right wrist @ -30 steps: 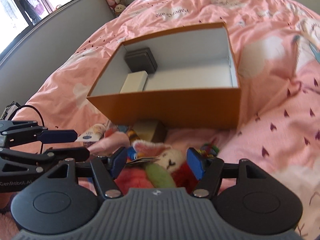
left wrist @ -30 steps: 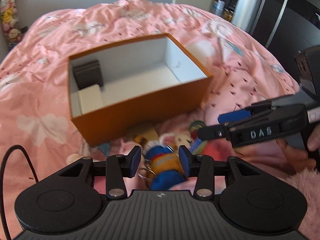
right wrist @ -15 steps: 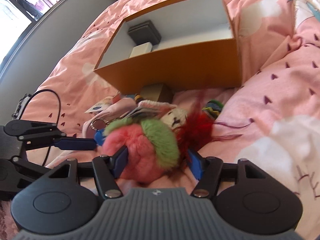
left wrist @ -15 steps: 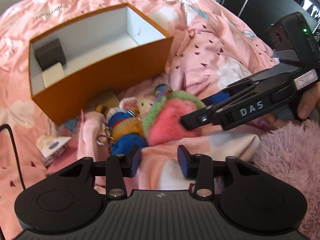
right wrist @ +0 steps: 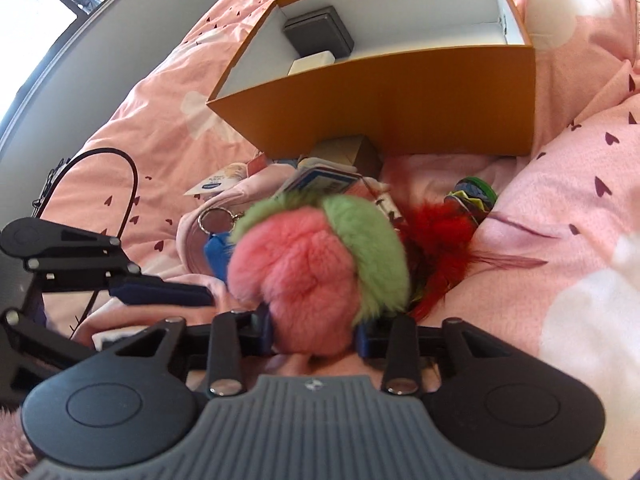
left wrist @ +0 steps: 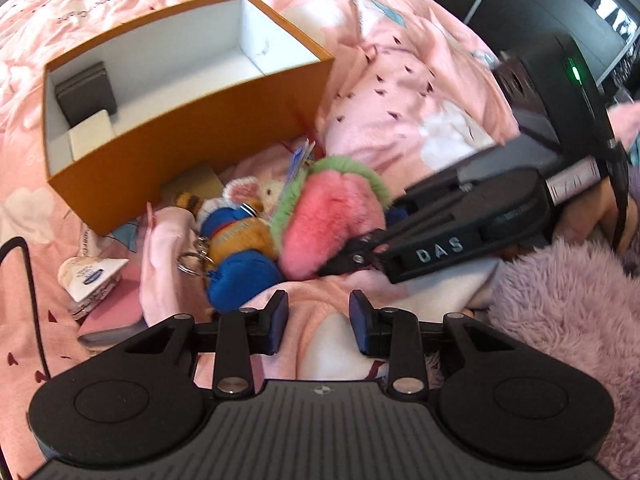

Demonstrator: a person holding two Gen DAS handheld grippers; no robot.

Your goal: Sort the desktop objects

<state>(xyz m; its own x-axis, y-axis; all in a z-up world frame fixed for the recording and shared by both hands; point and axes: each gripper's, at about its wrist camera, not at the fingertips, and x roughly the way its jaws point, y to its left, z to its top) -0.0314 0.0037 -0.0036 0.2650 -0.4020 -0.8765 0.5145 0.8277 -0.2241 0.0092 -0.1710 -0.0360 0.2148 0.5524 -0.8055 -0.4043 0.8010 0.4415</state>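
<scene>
A: Nearest us, our right claw [right wrist: 314, 334] is closed on the pink-and-green plush ball [right wrist: 316, 268], pads pressed into the fur on either side, the ball held just above the pile on the bed [right wrist: 580, 184].

B: And our left claw [left wrist: 319, 322] stands partly open with nothing between its pads, low over the quilt, near the blue-and-orange plush keychain [left wrist: 236, 244].

A: The grip sits in fur, we judge, not on a firm core. If we swing quickly, the ball may slide out and drop onto the pile.

B: The red feathers [right wrist: 444, 240] lie right beside the ball. Whether they are tangled with it we cannot tell; if so, they could drag along.

A: Farther off, the orange box [right wrist: 400, 100] sits on the bed with its near wall facing us. Carried too low, the ball would catch that rim and shove the box across the soft quilt.

B: Inside, the dark grey case [right wrist: 318, 36] and the white block [right wrist: 312, 65] sit at one end; the rest of the floor looks free, so we should aim there.
</scene>
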